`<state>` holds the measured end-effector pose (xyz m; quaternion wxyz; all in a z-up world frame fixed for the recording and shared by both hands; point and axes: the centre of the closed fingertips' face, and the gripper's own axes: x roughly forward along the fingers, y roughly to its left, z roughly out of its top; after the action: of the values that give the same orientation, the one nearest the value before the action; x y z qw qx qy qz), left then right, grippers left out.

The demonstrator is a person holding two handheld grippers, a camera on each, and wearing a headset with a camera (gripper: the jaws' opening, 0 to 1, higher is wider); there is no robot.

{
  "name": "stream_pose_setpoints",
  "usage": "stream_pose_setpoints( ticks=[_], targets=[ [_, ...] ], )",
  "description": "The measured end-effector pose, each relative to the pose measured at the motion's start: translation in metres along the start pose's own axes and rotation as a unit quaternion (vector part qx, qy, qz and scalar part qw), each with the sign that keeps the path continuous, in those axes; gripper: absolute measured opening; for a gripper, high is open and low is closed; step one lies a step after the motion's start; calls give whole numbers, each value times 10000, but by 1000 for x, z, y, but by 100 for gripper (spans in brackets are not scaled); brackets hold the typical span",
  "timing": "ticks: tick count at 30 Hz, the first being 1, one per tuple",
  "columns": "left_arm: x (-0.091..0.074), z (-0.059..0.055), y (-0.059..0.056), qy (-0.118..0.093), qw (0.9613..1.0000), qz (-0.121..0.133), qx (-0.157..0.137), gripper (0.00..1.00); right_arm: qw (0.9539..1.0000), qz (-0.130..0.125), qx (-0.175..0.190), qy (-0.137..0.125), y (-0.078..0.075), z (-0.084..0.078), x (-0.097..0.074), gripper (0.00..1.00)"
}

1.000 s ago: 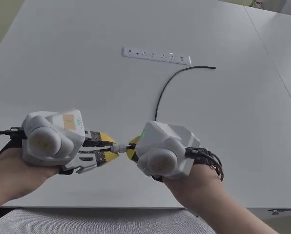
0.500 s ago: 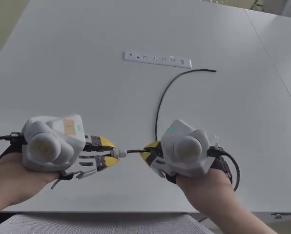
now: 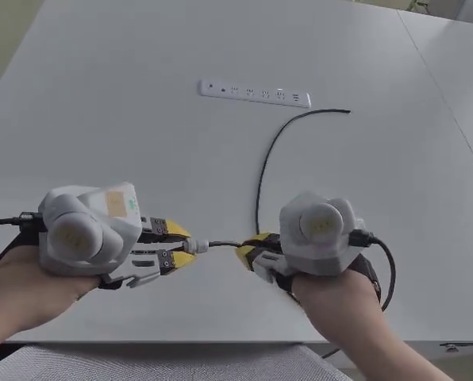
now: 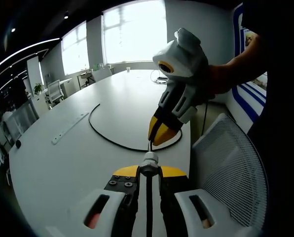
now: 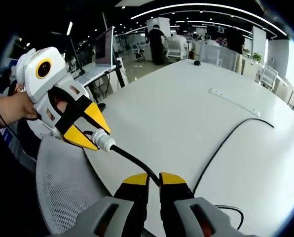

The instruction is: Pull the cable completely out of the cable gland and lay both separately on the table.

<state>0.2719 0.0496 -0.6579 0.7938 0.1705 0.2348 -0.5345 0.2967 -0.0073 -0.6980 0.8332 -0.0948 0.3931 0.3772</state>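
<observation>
A white cable gland (image 3: 195,248) is pinched between the yellow jaws of my left gripper (image 3: 185,247), just above the table's near edge. A short black stretch of cable (image 3: 223,244) runs from it to my right gripper (image 3: 245,248), which is shut on the cable. Beyond that the cable curves away over the table to its free end (image 3: 346,111). In the left gripper view the gland (image 4: 148,160) sits at my left gripper (image 4: 148,171), with the right gripper (image 4: 160,136) close ahead. In the right gripper view my right gripper (image 5: 154,178) clamps the cable (image 5: 132,160); the gland (image 5: 103,141) stays in the left gripper (image 5: 90,129).
A white power strip (image 3: 255,91) lies further back on the white table (image 3: 101,119). A grey mesh chair (image 3: 141,361) is just below the table's near edge (image 3: 221,340). Grippers' own leads trail by the wrists.
My right gripper has moved right, away from the left one, and the bare stretch of cable between gland and right jaws has grown longer. The left gripper has barely moved.
</observation>
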Motion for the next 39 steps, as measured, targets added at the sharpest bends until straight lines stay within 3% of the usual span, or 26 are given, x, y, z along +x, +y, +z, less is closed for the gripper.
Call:
stream_pose_setpoints(
  ticks=[1,6,12,18,22,24,26,29,32,34,37,39],
  targets=[
    [0,0,0,11,10000,7,19,15,9999,-89,-56,48,-4,-2,0,3],
    [-2,-1,0,-24,10000,7,-56,15,10000,-5,88,-11,-8,-6,-2,3],
    [0,-3,0,38,10000,6,-16,15,9978,-120,-631,-143,-8,-3,-3,4],
    [1,-4,2,25,10000,19,-42,15,9975,-43,-681,-203,-8,0,-7,7],
    [3,-5,1,32,10000,8,-41,15,9950,76,-954,-283,0,6,-9,10],
    [4,-4,1,12,10000,12,-51,15,9907,92,-1307,-372,6,13,-10,15],
    [3,-3,2,-11,10000,11,-66,15,9804,273,-1895,-476,21,21,-12,19],
    [3,-2,3,-37,10000,12,-70,15,9598,214,-2776,-347,32,27,-12,21],
    [3,-2,5,-45,9999,22,-87,15,9445,252,-3257,-338,43,33,-9,20],
    [3,-2,4,-42,10000,22,-80,15,9435,283,-3289,-292,46,32,-5,19],
    [2,0,4,-50,10000,20,-58,15,9345,274,-3541,-239,47,32,-1,16],
    [3,1,4,-55,10000,8,-56,15,9344,285,-3543,-231,48,32,0,13]
  ],
)
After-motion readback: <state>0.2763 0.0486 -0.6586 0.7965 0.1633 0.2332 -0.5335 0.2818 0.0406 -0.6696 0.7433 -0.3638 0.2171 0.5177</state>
